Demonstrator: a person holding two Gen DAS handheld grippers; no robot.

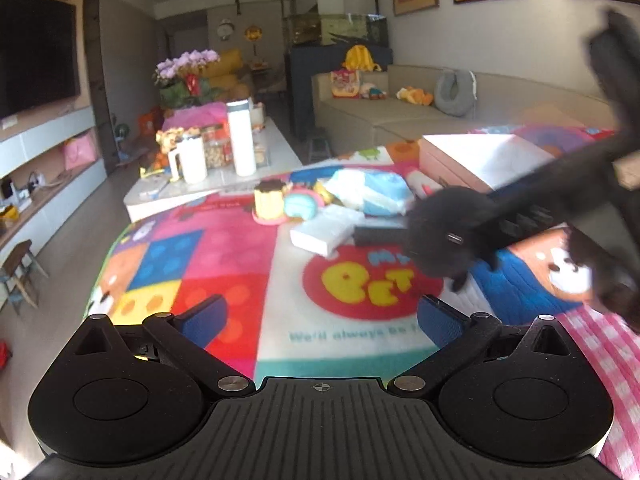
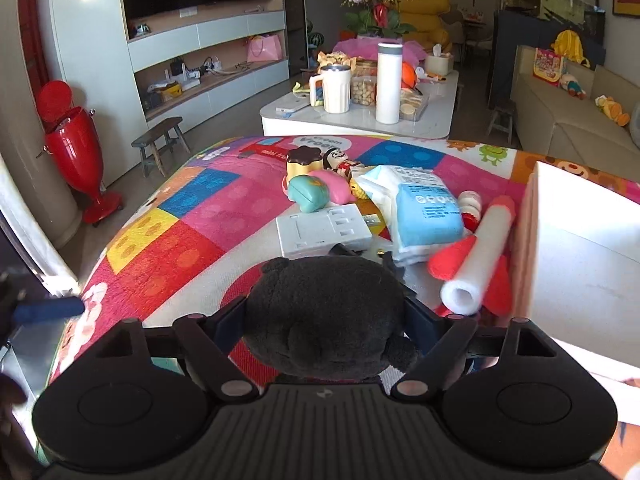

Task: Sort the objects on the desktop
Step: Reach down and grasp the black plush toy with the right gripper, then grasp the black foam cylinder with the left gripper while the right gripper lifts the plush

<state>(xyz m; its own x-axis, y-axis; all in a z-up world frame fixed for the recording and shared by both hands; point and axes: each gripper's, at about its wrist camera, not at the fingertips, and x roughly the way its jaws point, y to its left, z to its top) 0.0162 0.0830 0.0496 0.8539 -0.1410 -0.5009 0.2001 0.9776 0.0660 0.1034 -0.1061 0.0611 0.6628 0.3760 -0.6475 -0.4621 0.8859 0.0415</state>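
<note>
The right gripper is clenched on a black plush toy, which sits squeezed between its two fingers and fills the gap between them. In the right wrist view the toy's round head bulges up and forward past the fingertips, ears toward the far side, held above the colourful play mat. The left wrist view shows the same black plush toy from the side, blurred, hanging in the air at the end of the right gripper, which reaches in from the upper right; small dark limbs dangle under it.

The left gripper is released, its blue pads spread wide with nothing between them, hovering over the play mat.

Only the right wrist view shows the foam rocket, lying with its long axis running from near to far, open tube end toward the camera, just beside the white box. Ahead of the toy lie a white power strip, a blue-and-white tissue pack, a teal toy and a yellow pudding toy.
</note>
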